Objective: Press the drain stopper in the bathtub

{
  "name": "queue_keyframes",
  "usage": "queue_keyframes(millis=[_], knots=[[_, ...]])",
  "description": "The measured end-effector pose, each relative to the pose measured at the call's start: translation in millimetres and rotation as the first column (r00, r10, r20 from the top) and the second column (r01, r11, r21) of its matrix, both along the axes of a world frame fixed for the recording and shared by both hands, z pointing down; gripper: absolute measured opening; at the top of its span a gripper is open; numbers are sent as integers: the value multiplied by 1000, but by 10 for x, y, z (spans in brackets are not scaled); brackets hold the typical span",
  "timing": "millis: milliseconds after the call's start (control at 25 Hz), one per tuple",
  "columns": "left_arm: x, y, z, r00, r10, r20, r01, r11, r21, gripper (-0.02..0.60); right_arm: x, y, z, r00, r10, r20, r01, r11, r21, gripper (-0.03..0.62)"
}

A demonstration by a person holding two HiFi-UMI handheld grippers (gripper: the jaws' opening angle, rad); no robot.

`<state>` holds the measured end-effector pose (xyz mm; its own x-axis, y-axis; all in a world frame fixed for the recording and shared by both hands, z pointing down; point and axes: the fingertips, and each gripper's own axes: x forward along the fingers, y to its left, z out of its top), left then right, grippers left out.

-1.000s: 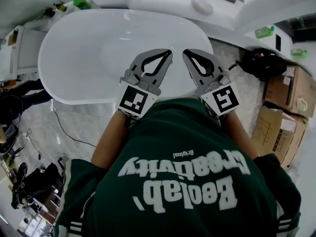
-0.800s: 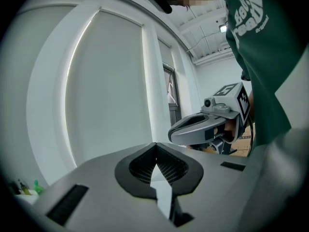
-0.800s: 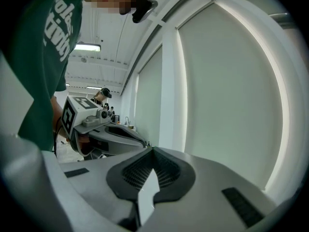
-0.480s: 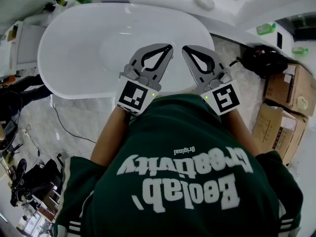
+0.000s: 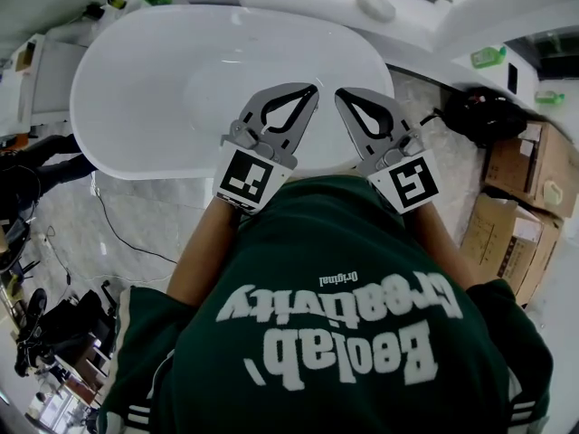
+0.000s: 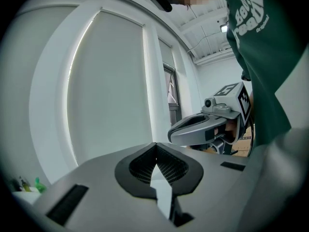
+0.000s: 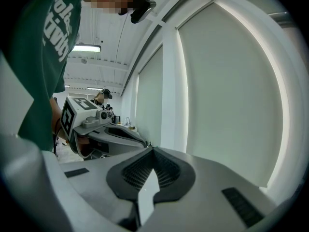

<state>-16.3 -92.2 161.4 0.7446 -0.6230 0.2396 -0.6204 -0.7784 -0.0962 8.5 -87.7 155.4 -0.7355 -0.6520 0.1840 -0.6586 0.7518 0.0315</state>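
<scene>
A white oval bathtub [image 5: 145, 98], smooth and glossy with a broad rounded rim, lay in front of a person in a dark green shirt [image 5: 344, 333] printed with white letters. The drain stopper could not be made out on the basin's plain white inside in any view. Both tools were held side by side above the tub's near rim, close together but apart. The left tool [image 5: 312, 89] was matt grey plastic, and its two curved jaws met at the tips around a teardrop-shaped gap. Its own view showed ribbed black pads lining that gap, with nothing caught between them. The right tool [image 5: 340, 93] was built the same and was likewise clenched on nothing, its tips together. Each carried a white cube with black square markers at the back. A small pale oval knob [image 5: 375, 5] sat on the white ledge beyond the tub. Brown cardboard boxes [image 5: 529, 165] and a black bag [image 5: 475, 111] stood on the pale mottled floor [image 5: 136, 215] to the right, and a green bottle [image 5: 488, 57] rested on a white surface near them.
</scene>
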Motion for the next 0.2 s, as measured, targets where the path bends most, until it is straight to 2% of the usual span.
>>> queue_keyframes(millis=[200], knots=[[-15, 32, -15, 1000, -3, 8, 3, 1000, -9, 8, -13, 41, 6, 1000, 2, 9, -1, 1000, -22, 14]])
